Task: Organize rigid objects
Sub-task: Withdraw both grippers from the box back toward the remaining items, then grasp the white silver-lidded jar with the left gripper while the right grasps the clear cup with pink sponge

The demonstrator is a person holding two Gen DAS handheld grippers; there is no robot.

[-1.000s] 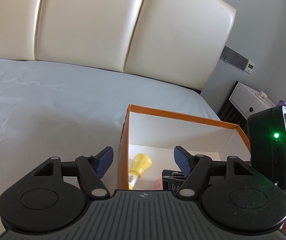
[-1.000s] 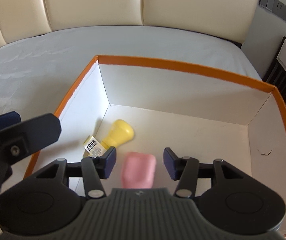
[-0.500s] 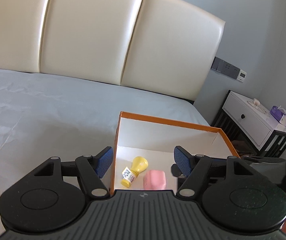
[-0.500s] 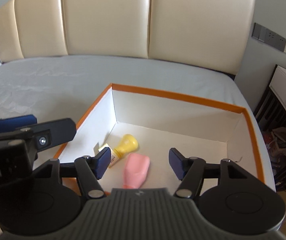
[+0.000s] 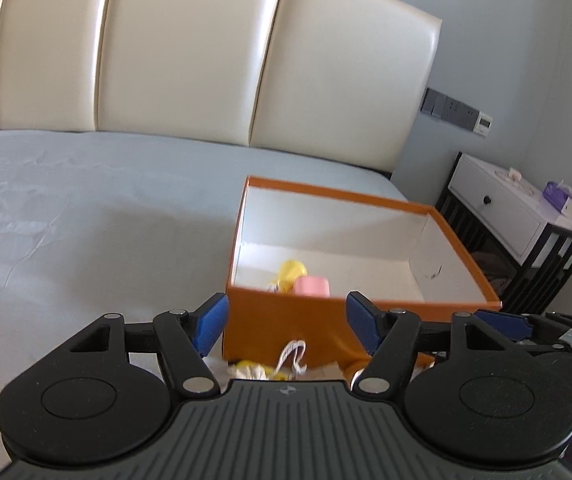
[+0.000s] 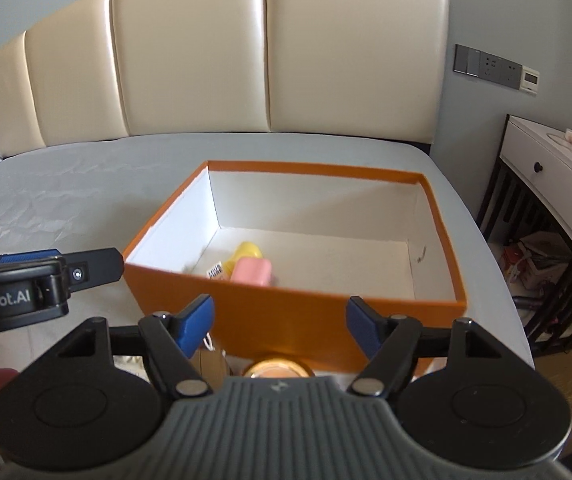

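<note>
An orange cardboard box with a white inside sits open on the grey bed sheet, near the bed's right edge and in front of a cream padded headboard. Inside the box, toward its near left corner, a small yellow bottle with a white label lies on its side, and a pink rounded object lies just beside it, touching or nearly touching; the box's near wall hides their lower parts.

The left tool hovers in front of the box's near wall with its blue pads well apart, nothing between them, and the jaws are closing slightly. The right tool also hovers just short of the near wall, its jaws opening, with nothing clamped between the pads.

Below the tools, on the sheet against the box's front, lie more items, partly hidden: a round gold-rimmed lid or jar top, a white string loop and something yellow.

A white nightstand on a black frame stands to the right of the bed.
</note>
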